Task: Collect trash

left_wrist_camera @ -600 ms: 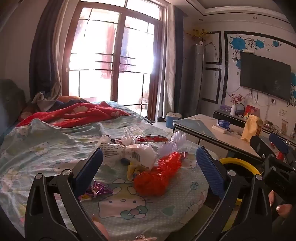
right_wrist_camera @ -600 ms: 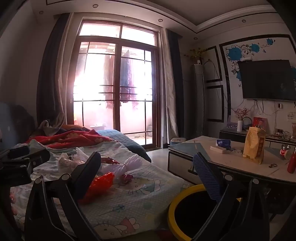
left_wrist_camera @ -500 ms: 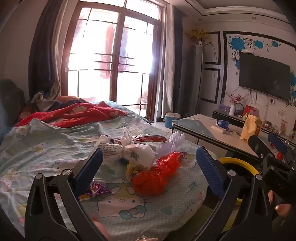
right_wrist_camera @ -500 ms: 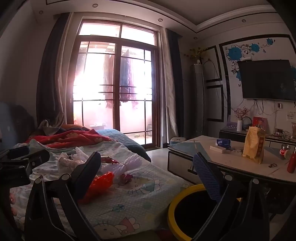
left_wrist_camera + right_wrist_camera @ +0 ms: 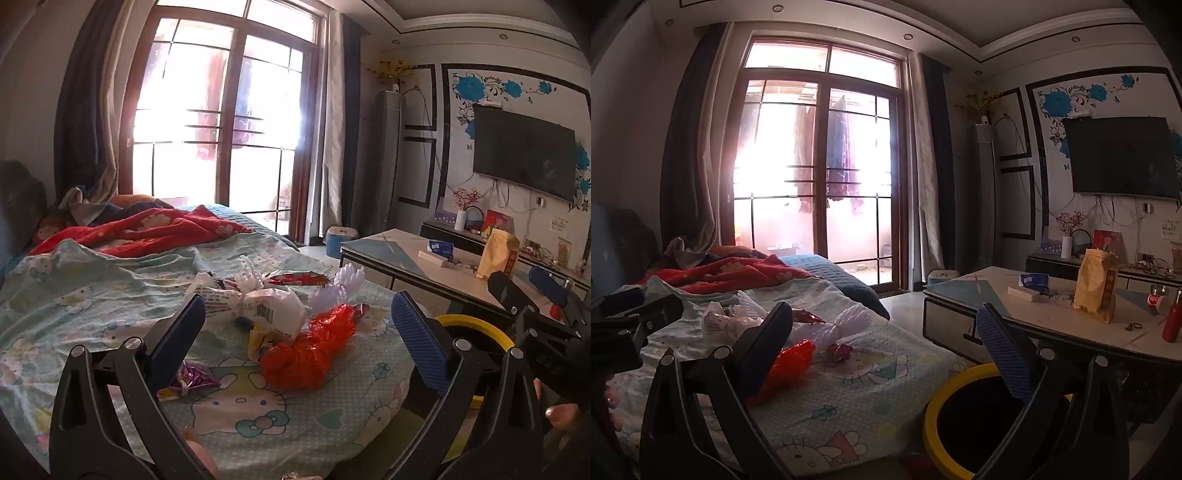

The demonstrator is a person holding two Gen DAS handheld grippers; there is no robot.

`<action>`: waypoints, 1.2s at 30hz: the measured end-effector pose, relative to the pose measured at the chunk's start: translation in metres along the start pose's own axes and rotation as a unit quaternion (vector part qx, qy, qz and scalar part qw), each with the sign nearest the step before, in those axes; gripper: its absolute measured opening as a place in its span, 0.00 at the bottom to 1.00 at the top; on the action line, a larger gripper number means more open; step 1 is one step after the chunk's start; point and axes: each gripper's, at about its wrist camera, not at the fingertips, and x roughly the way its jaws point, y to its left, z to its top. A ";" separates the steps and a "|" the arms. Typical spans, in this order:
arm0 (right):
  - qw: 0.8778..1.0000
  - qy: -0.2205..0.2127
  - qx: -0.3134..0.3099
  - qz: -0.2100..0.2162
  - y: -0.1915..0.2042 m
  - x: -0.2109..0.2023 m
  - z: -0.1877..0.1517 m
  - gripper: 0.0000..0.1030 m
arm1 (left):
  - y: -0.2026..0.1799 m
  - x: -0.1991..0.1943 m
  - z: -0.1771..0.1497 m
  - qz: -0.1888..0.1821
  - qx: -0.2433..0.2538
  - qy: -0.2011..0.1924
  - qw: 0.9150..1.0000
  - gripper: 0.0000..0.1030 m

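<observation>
A heap of trash lies on the bed: a red plastic bag, a white printed bag, white foam nets, a red snack wrapper and a purple wrapper. My left gripper is open and empty, just short of the heap. My right gripper is open and empty, over the bed's edge and a yellow-rimmed bin. The red bag and a small purple wrapper also show in the right wrist view. The right gripper shows in the left wrist view.
A Hello Kitty sheet covers the bed, with a red blanket at the back. A low table to the right holds a yellow paper bag, boxes and a red bottle. The bin stands between bed and table.
The left gripper has crept slightly forward toward the trash heap. The right gripper has barely moved. Both stay open.
</observation>
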 end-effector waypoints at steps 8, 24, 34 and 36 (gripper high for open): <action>1.000 0.004 0.001 -0.004 -0.002 -0.001 0.005 0.94 | 0.001 0.000 -0.001 -0.003 0.002 -0.004 1.000 0.90; 1.000 0.004 0.001 -0.005 0.000 0.001 0.005 0.94 | 0.000 -0.001 -0.001 -0.002 0.004 -0.006 1.000 0.90; 1.000 0.006 0.002 -0.005 0.000 0.001 0.003 0.94 | 0.001 0.001 -0.001 0.002 0.002 -0.004 1.000 0.90; 1.000 0.006 0.002 -0.005 0.000 0.002 0.003 0.94 | 0.002 0.002 -0.001 0.003 0.002 -0.004 1.000 0.90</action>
